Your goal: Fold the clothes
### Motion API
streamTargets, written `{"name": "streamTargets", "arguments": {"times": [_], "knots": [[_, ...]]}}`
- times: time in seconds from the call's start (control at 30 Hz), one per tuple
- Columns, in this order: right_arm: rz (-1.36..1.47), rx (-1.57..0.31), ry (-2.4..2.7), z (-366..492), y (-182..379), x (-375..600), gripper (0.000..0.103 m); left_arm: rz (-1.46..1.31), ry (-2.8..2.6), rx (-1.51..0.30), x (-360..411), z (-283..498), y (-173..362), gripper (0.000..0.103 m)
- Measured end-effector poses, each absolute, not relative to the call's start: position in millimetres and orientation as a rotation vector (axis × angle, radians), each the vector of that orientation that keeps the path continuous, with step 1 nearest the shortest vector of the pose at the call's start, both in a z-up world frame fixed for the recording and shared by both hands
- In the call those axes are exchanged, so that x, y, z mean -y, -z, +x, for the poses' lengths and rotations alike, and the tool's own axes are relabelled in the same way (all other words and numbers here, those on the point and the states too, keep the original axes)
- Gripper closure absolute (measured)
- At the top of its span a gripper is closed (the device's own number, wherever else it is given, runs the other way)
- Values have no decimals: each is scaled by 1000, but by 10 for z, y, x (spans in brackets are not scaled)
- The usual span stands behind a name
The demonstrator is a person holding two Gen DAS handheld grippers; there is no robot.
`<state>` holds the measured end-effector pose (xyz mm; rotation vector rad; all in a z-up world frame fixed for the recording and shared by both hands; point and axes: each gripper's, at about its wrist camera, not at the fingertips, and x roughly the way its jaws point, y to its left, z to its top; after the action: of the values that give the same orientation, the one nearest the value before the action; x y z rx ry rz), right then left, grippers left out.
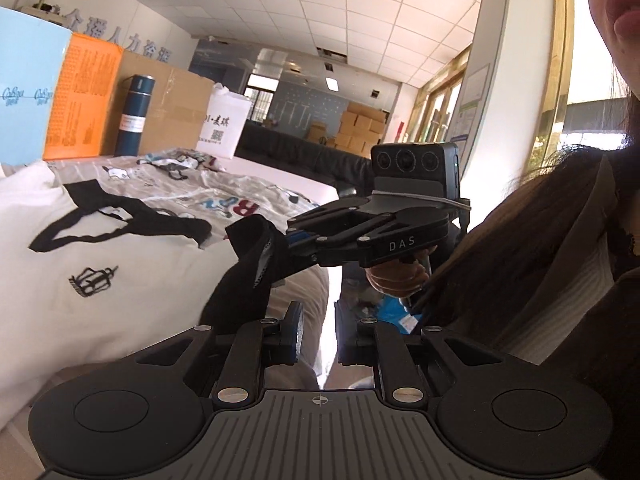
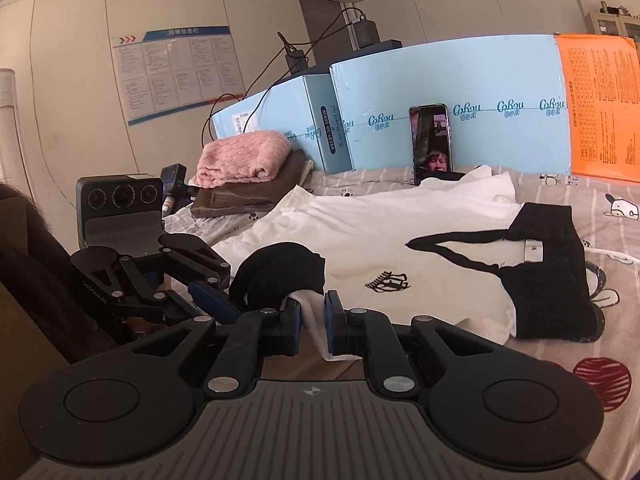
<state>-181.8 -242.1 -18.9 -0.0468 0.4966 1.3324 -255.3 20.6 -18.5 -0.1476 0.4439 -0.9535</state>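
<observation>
A white sweatshirt point(image 2: 400, 236) with black trim and a small crown emblem point(image 2: 388, 281) lies spread on the bed; it also shows in the left wrist view point(image 1: 100, 280). My right gripper point(image 2: 313, 320) is shut on the sleeve's white fabric just below its black cuff point(image 2: 280, 272), and it also shows in the left wrist view point(image 1: 294, 236) holding that cuff point(image 1: 248, 264) up. My left gripper point(image 1: 318, 332) is open and empty at the bed's edge, and in the right wrist view point(image 2: 212, 296) it sits just left of the cuff.
Folded pink and brown clothes point(image 2: 244, 176) lie at the back left of the patterned sheet point(image 2: 600, 216). A phone point(image 2: 431, 144) leans on blue boxes point(image 2: 460, 96). An orange box point(image 1: 80, 100), a dark flask point(image 1: 134, 116) and a white bag point(image 1: 222, 128) stand behind.
</observation>
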Motion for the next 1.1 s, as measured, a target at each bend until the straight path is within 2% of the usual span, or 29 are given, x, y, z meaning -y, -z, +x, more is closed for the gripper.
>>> {"name": "streamTargets", "arguments": {"times": [0.17, 0.27, 0.33, 0.37, 0.4, 0.43, 0.5, 0.7, 0.83, 1.0, 1.03, 1.07, 1.1], "knots": [[-52, -566, -1332, -2035, 342, 2539, 92, -180, 1017, -496, -73, -2593, 300, 88], [-97, -586, -1340, -2141, 377, 2599, 90, -145, 972, -451, -122, -2641, 209, 85], [-95, -537, -1326, -2155, 291, 2649, 81, -103, 903, -397, -229, -2689, 93, 82], [-93, -510, -1318, -2161, 245, 2675, 63, -78, 859, -378, -253, -2747, 43, 78], [-82, -475, -1319, -2141, 182, 2689, 53, -23, 777, -361, -323, -2788, 2, 64], [-66, -438, -1326, -2099, 111, 2685, 51, 31, 693, -345, -394, -2829, -38, 48], [-58, -405, -1355, -1979, -8, 2566, 48, 165, 494, -349, -568, -2910, -46, 37], [-225, -371, -1567, -1809, -192, 1753, 46, 384, 128, -507, -1128, -2948, 11, 37], [-410, -453, -1687, -1864, 0, 1068, 46, 428, 108, -570, -1425, -2880, 6, 38], [-566, -519, -1658, -1880, 302, 672, 49, 397, 210, -640, -1624, -2750, 53, 39], [-579, -533, -1642, -1858, 341, 650, 50, 376, 229, -642, -1663, -2726, 52, 44], [-588, -538, -1626, -1839, 370, 645, 56, 338, 261, -648, -1703, -2707, 51, 49], [-587, -540, -1617, -1817, 378, 660, 59, 309, 291, -650, -1732, -2690, 52, 59]]}}
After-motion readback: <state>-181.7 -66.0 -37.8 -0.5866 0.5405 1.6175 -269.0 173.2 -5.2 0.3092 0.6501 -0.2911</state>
